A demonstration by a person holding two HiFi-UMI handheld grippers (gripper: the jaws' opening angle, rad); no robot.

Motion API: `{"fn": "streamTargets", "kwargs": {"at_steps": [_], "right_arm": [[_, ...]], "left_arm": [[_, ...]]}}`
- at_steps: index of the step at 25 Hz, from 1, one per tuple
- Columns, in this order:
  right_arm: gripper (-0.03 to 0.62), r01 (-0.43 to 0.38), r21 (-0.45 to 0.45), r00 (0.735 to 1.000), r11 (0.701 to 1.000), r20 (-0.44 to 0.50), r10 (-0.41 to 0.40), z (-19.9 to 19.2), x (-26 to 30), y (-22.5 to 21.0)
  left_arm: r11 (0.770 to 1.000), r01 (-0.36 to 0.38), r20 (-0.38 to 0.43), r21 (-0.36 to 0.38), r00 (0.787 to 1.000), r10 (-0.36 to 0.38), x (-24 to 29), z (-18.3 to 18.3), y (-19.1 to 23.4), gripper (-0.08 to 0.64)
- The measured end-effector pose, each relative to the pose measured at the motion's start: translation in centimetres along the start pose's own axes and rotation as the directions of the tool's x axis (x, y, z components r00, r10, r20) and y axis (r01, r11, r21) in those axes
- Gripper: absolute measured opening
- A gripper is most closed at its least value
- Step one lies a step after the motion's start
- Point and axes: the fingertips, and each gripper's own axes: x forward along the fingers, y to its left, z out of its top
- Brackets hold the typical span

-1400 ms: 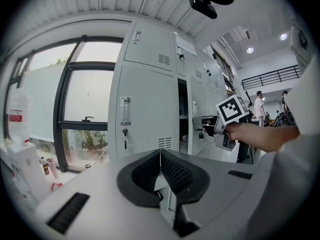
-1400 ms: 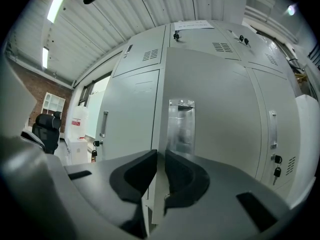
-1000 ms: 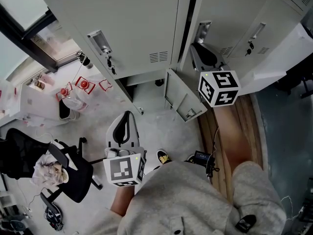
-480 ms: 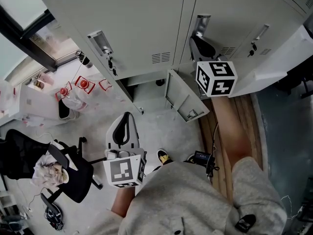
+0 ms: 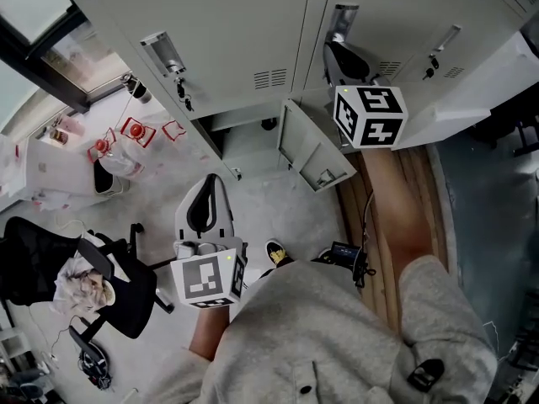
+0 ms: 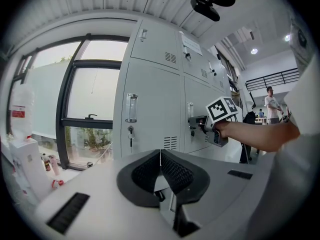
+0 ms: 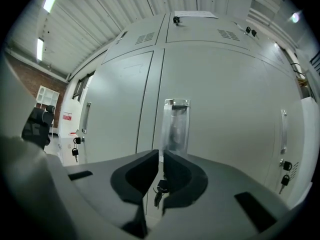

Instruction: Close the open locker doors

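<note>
Standing ajar in head view, lower door (image 5: 312, 154), unseen from right gripper (image 7: 161, 154), fingers together, left gripper (image 6: 160, 151) likewise.

Right gripper (image 7: 160, 155) jaws nearly together, thin slit, nothing pinched. Straight ahead is a grey locker door (image 7: 230, 104), its recessed handle (image 7: 175, 126) just past the tips. Key (image 7: 158, 190) hangs below, probably in that door's lock.
</note>
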Motion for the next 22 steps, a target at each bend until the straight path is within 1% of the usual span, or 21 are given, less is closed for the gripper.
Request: {"fn": "streamTargets", "kwargs": {"at_steps": [3,7,12,18,22], "right_arm": [[0.051,-0.022,-0.014,1.0,1.0,0.016,0.023,0.6,-2.0,0.2],[0.051,-0.04,-0.029,0.999,0.999,0.03,0.041,0.7,-6.2,0.2],[0.051,-0.043,-0.006,0.999,0.999,0.031,0.043,-0.2,-11.1,-0.4],[0.031,-0.015,0.01,1.0,1.0,0.0,0.015,-3.0,-16.7,-1.3],[0.031,0.005,0.049,0.999,0.999,-0.037,-0.003,-5.6,-19.4,-1.7]], "left_arm": [[1.0,0.005,0.015,0.007,1.0,-0.005,0.0,0.4,-0.6,0.012],[0.999,0.033,0.016,0.015,0.999,-0.033,0.1,0.7,-2.0,0.012],[0.997,0.078,0.013,0.029,0.997,-0.078,0.4,0.6,-4.4,0.012],[0.992,0.122,0.02,0.033,0.992,-0.123,0.4,0.7,-6.9,0.012],[0.989,0.138,0.017,0.046,0.99,-0.139,0.8,0.7,-7.8,0.012]]}}
